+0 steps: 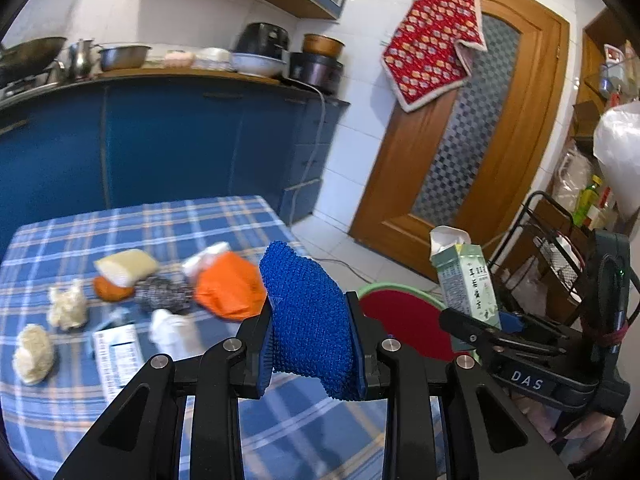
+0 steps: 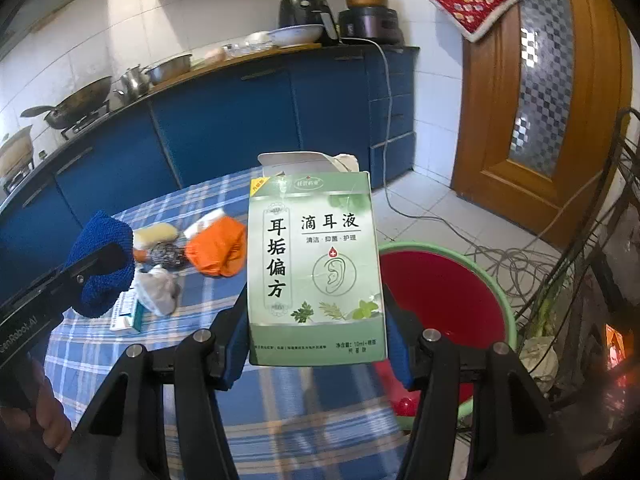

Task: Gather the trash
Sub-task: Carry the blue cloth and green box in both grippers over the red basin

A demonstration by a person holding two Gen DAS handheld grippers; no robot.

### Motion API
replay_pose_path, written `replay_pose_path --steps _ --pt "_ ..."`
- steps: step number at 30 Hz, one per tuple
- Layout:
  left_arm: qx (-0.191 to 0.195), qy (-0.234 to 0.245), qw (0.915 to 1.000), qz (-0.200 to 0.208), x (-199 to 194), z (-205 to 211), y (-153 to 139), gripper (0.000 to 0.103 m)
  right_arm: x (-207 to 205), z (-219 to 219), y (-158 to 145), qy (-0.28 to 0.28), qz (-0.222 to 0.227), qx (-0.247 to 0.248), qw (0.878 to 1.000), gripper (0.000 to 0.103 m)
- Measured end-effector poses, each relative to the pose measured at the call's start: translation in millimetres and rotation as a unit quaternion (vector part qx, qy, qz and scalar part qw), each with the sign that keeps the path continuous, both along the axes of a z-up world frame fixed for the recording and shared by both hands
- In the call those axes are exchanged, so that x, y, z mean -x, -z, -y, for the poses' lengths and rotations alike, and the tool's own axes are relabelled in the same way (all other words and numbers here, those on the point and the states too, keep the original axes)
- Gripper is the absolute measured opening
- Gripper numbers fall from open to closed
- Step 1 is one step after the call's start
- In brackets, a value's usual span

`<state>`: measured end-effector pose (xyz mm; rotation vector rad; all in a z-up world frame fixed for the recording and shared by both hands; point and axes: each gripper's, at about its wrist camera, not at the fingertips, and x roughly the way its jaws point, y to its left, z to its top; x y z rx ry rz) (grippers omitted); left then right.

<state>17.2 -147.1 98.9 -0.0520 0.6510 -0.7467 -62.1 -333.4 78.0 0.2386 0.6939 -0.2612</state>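
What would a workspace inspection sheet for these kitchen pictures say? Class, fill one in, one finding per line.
Surface: table under a blue plaid cloth.
Job's things: blue knitted cloth; green carton; red basin with green rim on the floor by the table.
Clutter: orange bag, steel scourer, yellow sponge, crumpled tissues, leaflet.
Grippers: left gripper clamps the cloth; right gripper clamps the carton.
Cables: white cord down the blue cabinets; tangle on the floor.
Surroundings: wooden door, red quilted cloth.
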Motion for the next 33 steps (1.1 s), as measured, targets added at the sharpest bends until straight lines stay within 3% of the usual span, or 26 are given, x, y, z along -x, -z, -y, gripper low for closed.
replay_pose_path --steps 16,33 --pt "-0.026 0.077 0.9965 -0.02 2.4 95.4 27.2 0.031 12.4 79.0 62.5 0.065 -0.045 -0.046 0.996 0.06" --pt "-0.054 0.089 0.9936 -0.044 -12.2 137.7 53.4 0.031 3.5 108.6 112.2 0.08 -0.106 -0.077 0.988 0.06"
